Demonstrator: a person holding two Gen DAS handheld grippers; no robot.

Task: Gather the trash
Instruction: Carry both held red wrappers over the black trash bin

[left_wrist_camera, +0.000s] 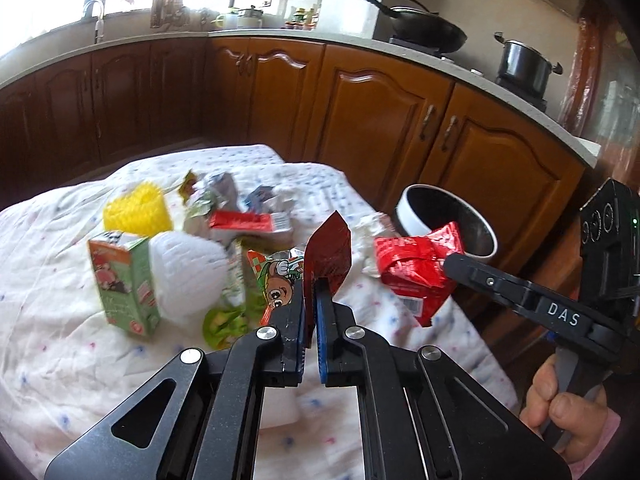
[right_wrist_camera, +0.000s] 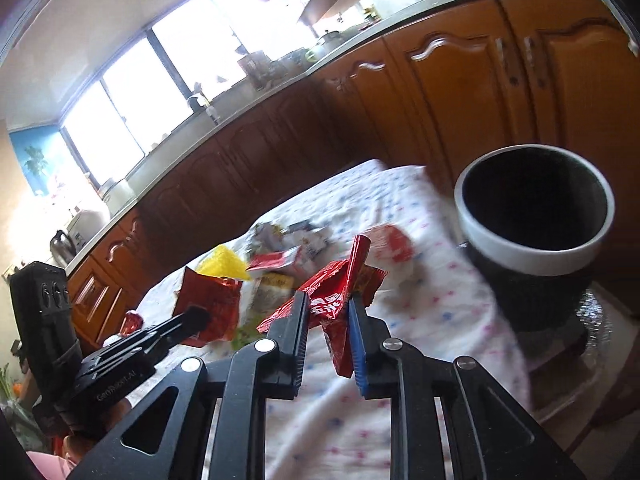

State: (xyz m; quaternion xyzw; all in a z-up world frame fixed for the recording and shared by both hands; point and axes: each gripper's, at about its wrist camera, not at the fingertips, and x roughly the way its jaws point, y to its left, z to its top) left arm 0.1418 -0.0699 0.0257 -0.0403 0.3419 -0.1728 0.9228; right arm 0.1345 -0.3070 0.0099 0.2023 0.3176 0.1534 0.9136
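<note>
Two wrappers are off the cloth, one in each of my grippers. From my left wrist camera, going left to right across the white dotted tablecloth (left_wrist_camera: 72, 344): a green drink carton (left_wrist_camera: 124, 284) stands upright, with a yellow spiky thing (left_wrist_camera: 138, 210) behind it and a white ribbed lump (left_wrist_camera: 186, 274) just beside it, then a heap of torn packets, too blurred for me to sort. My left gripper (left_wrist_camera: 311, 292) is pinched right down on a dark red foil wrapper (left_wrist_camera: 330, 254), which stands up flat and creased between the pads. Further right my right gripper (left_wrist_camera: 454, 260) grips a bright red crumpled wrapper (left_wrist_camera: 416, 276), jaws only partly closed around its bulk. Beyond it, past the table's edge, sits a black bin with a white rim (left_wrist_camera: 408, 220); on my right wrist camera its inside (right_wrist_camera: 534, 204) looks dark, and I cannot tell what is in it
</note>
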